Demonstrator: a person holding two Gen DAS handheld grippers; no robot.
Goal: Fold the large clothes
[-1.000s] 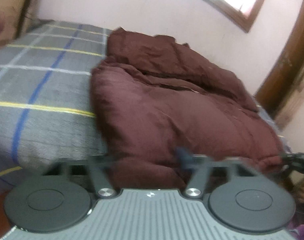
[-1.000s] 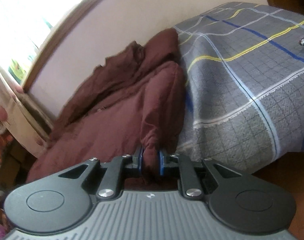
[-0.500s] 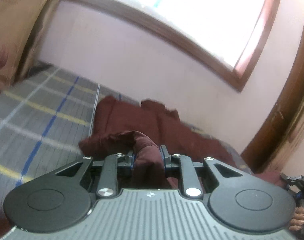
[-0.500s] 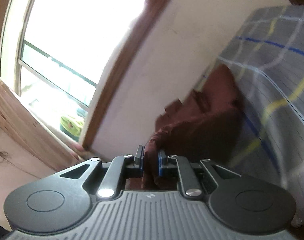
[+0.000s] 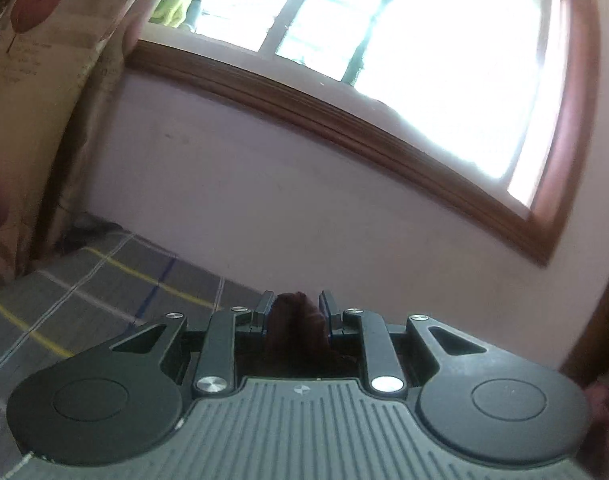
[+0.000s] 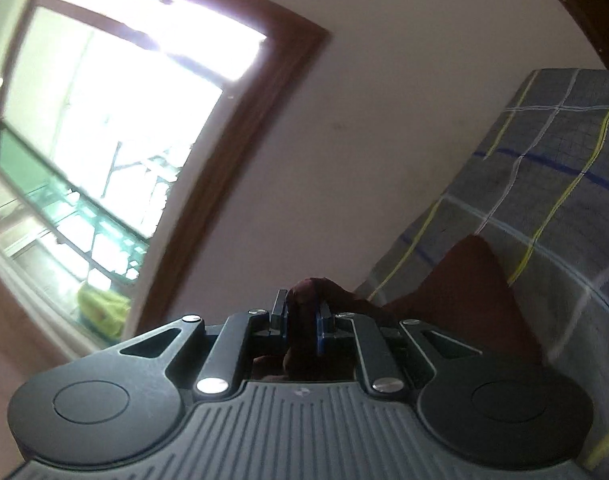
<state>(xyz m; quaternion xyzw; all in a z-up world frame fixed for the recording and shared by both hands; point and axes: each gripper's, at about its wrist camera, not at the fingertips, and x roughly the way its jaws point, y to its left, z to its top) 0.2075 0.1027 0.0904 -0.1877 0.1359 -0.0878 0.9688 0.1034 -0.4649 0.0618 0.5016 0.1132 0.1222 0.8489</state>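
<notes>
A dark maroon jacket (image 6: 468, 292) is lifted off the bed by two bunched edges. In the left wrist view my left gripper (image 5: 294, 310) is shut on a wad of its maroon cloth (image 5: 294, 328), which fills the gap between the blue-lined fingers. The right gripper (image 6: 302, 312) is likewise shut on a fold of the jacket, and more of the garment trails down to the right against the bed. Most of the jacket hangs below both cameras, out of sight.
A bed with a grey checked cover (image 5: 84, 296) lies low at the left, and the same cover (image 6: 544, 184) rises at the right. Ahead are a pale wall (image 5: 304, 216) and a wood-framed window (image 5: 384, 60). A patterned curtain (image 5: 32, 100) hangs at the left.
Both grippers have risen and tipped upward with the jacket in them. The left one closed on the cloth. The bed and spread garment dropped out of view; wall and window now fill the frames.
</notes>
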